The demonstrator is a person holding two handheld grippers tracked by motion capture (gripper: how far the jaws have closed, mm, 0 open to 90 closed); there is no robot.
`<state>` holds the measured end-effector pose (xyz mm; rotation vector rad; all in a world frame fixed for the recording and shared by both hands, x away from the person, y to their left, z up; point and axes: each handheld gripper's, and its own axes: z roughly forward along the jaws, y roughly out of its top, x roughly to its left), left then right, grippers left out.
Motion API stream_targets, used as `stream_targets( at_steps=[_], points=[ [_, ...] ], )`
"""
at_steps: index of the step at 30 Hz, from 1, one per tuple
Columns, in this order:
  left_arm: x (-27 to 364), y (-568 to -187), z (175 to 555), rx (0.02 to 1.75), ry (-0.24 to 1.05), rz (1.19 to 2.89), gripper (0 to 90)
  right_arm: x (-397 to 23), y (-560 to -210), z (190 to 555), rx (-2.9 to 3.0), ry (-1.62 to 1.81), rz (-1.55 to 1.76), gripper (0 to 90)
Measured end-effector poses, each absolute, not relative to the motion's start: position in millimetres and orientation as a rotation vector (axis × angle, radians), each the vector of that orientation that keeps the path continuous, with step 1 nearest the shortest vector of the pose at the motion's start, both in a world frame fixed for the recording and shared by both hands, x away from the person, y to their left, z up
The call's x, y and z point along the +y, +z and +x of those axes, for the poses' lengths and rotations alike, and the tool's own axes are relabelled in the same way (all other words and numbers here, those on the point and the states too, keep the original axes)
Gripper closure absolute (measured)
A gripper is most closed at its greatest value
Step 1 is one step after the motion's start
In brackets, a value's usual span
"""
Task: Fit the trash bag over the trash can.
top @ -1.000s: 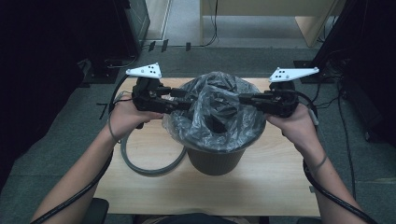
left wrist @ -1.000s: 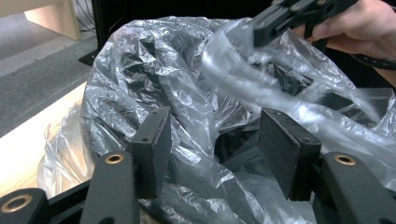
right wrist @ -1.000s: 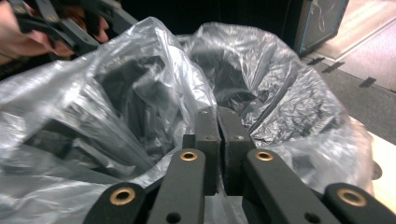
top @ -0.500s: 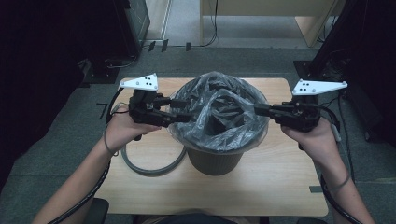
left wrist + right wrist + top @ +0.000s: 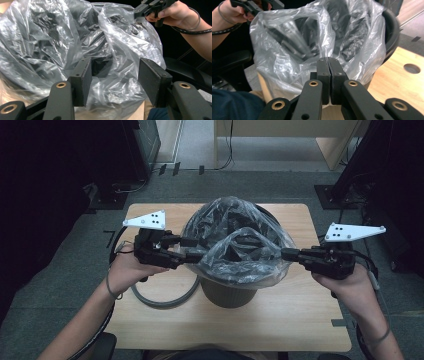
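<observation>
While the clear plastic bag (image 5: 235,252) sits in the dark bin (image 5: 230,292) at the middle of the tabletop (image 5: 300,320), the step in hand appears to be spreading the bag's mouth outward so it can be folded over the bin's rim. To the bin's right, the right hand-held gripper (image 5: 285,254) has its jaws pressed together; the right gripper view shows them closed flat against each other with the bag's edge right at their tips, so a pinch on the film is likely, though the film between the pads cannot be made out. To the bin's left, the left hand-held gripper (image 5: 192,250) stands spread, with crumpled film lying between its pads (image 5: 83,80) but not clamped. By judgement, the next move calls for the left jaws to close on that film, then for both hands to draw apart and down past the bin's rim without tearing the thin plastic. A grey hoop (image 5: 165,297) lies on the tabletop just left of the bin.
</observation>
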<state>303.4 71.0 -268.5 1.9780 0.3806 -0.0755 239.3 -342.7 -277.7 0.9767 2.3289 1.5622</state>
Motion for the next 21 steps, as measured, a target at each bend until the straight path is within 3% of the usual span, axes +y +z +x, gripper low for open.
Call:
stream_targets(
  at_steps=[21],
  points=[
    [85.7,-276.9,281.3,0.366,-0.108,1.940,50.7,-346.1,-290.1,222.9,2.391,1.525,0.933,87.9]
  ],
)
